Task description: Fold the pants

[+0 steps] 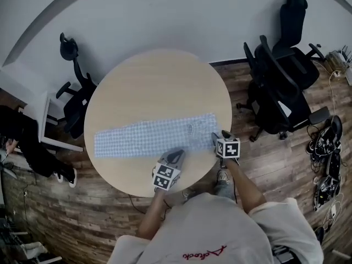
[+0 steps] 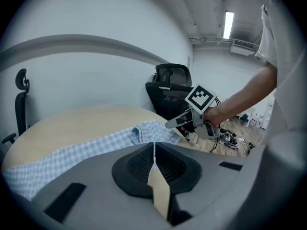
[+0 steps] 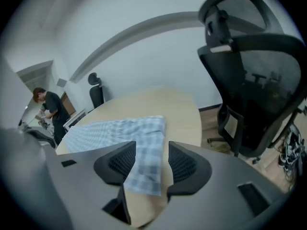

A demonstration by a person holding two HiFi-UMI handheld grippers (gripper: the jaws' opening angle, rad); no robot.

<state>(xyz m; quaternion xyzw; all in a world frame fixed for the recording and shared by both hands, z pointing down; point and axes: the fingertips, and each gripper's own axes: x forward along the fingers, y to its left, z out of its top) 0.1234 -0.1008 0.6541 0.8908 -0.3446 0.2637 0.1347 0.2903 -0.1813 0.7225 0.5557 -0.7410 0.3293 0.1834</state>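
Head view, table clock with 12 at the far edge. Far left, at about 9 o'clock and off the table, a person (image 1: 22,142) in dark clothes stands bent over; the same person shows at the left edge of the right gripper view (image 3: 50,109). At 10 o'clock stands a black office chair (image 1: 77,92). The round wooden table (image 1: 159,81) carries the pants (image 1: 154,136), a blue-checked strip lying flat and stretched out. It runs from the 8 o'clock rim, across just below centre, to about 3 o'clock, with the waistband at the right end. The left gripper (image 1: 175,157) sits at about 5 o'clock, tip at the near edge of the cloth. In its own view the left gripper (image 2: 154,150) has its fingers clenched together with no cloth seen between them; the pants (image 2: 72,152) lie beyond on the table (image 2: 72,121). The right gripper (image 1: 217,139) sits between 3 and 4 o'clock at the waistband end, and also shows from the left gripper view (image 2: 180,123). In its own view the right gripper (image 3: 151,164) has its fingers released and wide apart. A corner of the pants (image 3: 120,128) lies between them on the table (image 3: 177,104), and the pads do not press it. Two black chairs (image 1: 280,87) stand between 2 and 3 o'clock; one fills the right of the right gripper view (image 3: 254,80). Cables (image 1: 330,147) lie on the floor at far right.
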